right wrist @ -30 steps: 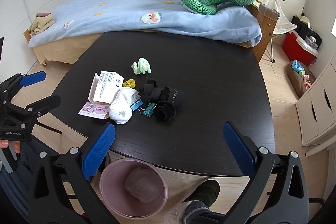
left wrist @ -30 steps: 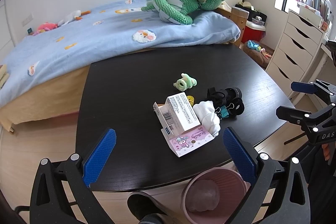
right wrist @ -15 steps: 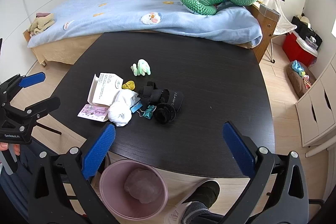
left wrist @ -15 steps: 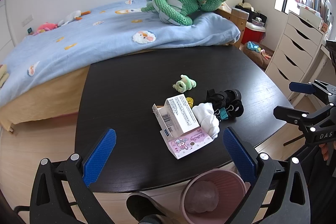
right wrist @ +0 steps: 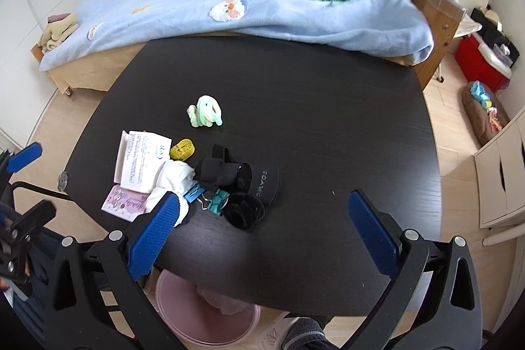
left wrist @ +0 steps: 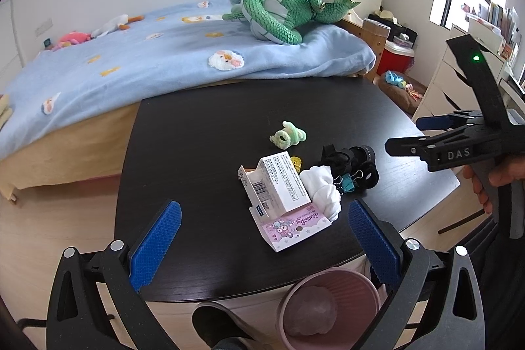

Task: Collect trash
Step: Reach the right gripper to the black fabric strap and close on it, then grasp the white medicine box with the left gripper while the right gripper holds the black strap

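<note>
On the black table (left wrist: 203, 133) lies a small heap: a white carton (left wrist: 279, 182) (right wrist: 141, 159), a pink card (left wrist: 295, 227) (right wrist: 124, 202), a white crumpled tissue (left wrist: 323, 191) (right wrist: 170, 182), black fabric items (left wrist: 351, 158) (right wrist: 236, 176), teal binder clips (right wrist: 216, 200) and a yellow piece (right wrist: 183, 150). A pale green curled toy (left wrist: 288, 135) (right wrist: 206, 112) sits apart behind them. A pink bin (left wrist: 328, 307) (right wrist: 210, 314) with a wad inside stands under the near edge. My left gripper (left wrist: 262, 238) is open, just short of the heap. My right gripper (right wrist: 262, 228) is open over the near edge, right of the heap.
Behind the table stands a bed with a blue blanket (left wrist: 147, 61) and a green plush dragon (left wrist: 288, 12). White drawers (right wrist: 505, 173) and a red box (right wrist: 485, 64) stand to the right. A foot in a dark shoe (left wrist: 213, 323) is beside the bin.
Both grippers have moved in toward the table. The right gripper advanced more, so the heap looks closer and its left finger now overlaps the tissue. Both stay open.
</note>
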